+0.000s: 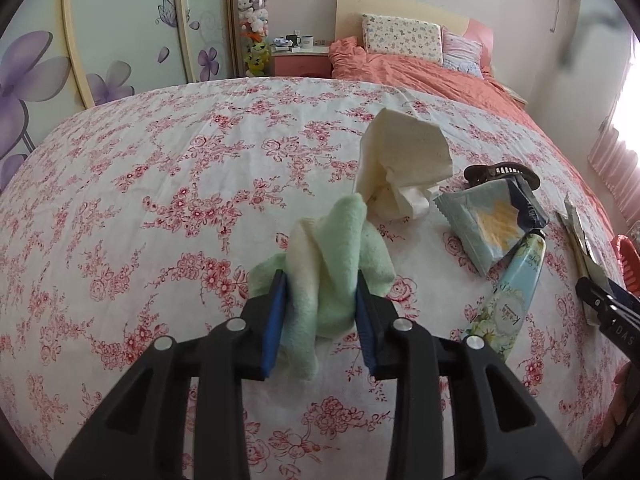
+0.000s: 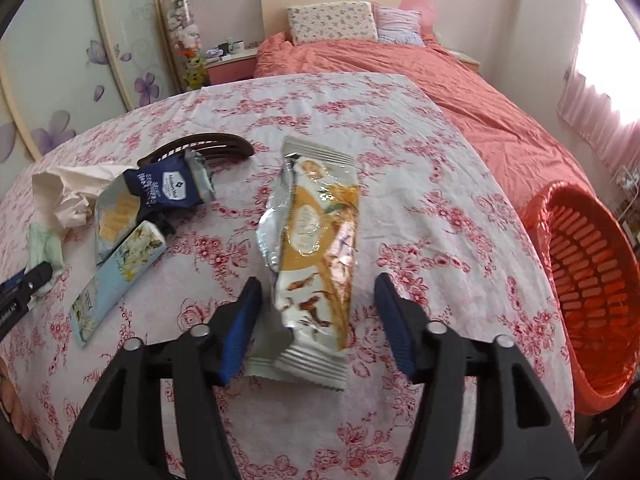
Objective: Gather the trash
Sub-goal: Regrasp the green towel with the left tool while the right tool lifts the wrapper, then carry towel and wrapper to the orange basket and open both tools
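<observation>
Behind the blue wrapper [image 2: 168,188], a brown hair clip [image 2: 208,146] lies half hidden.

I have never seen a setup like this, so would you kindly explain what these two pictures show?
A person holds two hand-held grippers, each with a camera looking along its fingers. The left view shows the left gripper shut on a green cloth. The right view shows the right gripper open around a yellow snack wrapper lying on the flowered tablecloth. Nearby lie a crumpled tissue, a blue packet, a cream tube and a brown hair clip. An orange basket waits at the right.
</observation>
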Tool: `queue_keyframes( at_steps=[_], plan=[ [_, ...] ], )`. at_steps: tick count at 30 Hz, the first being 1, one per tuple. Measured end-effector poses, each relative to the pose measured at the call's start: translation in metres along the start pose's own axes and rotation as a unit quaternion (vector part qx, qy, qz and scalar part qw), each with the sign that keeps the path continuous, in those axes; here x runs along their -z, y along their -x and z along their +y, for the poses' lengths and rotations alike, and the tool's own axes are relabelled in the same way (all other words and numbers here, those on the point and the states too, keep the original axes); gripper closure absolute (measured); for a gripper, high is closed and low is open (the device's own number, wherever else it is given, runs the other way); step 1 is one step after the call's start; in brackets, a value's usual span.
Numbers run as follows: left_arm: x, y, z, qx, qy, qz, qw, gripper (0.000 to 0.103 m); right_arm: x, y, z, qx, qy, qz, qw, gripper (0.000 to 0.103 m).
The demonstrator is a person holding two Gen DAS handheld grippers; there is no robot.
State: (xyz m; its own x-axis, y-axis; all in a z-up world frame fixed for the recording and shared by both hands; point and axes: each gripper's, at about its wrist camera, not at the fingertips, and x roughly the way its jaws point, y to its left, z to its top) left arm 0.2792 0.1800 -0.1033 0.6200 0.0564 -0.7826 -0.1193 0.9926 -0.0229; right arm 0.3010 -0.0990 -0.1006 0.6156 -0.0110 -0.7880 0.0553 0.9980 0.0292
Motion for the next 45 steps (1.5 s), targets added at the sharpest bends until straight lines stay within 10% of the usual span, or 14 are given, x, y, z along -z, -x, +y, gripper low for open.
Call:
queue_keyframes(
  at_steps=[23,28,45],
  plan=[
    [-0.001,0.001,0.001,0.011,0.001,0.0,0.9999,0.065,0.0,-0.001,-0.001,0.006,-0.004,0.0,1.0,0.039],
    [0.0,0.004,0.006,0.013,0.009,-0.005,0.9999,0.083,0.001,0.004,-0.007,-0.004,-0.011,-0.008,1.0,0.068],
    [0.015,0.075,-0.004,0.041,0.001,-0.061,0.9973,0.088,0.013,0.067,-0.044,-0.061,-0.048,-0.066,0.995,0.074]
  ],
)
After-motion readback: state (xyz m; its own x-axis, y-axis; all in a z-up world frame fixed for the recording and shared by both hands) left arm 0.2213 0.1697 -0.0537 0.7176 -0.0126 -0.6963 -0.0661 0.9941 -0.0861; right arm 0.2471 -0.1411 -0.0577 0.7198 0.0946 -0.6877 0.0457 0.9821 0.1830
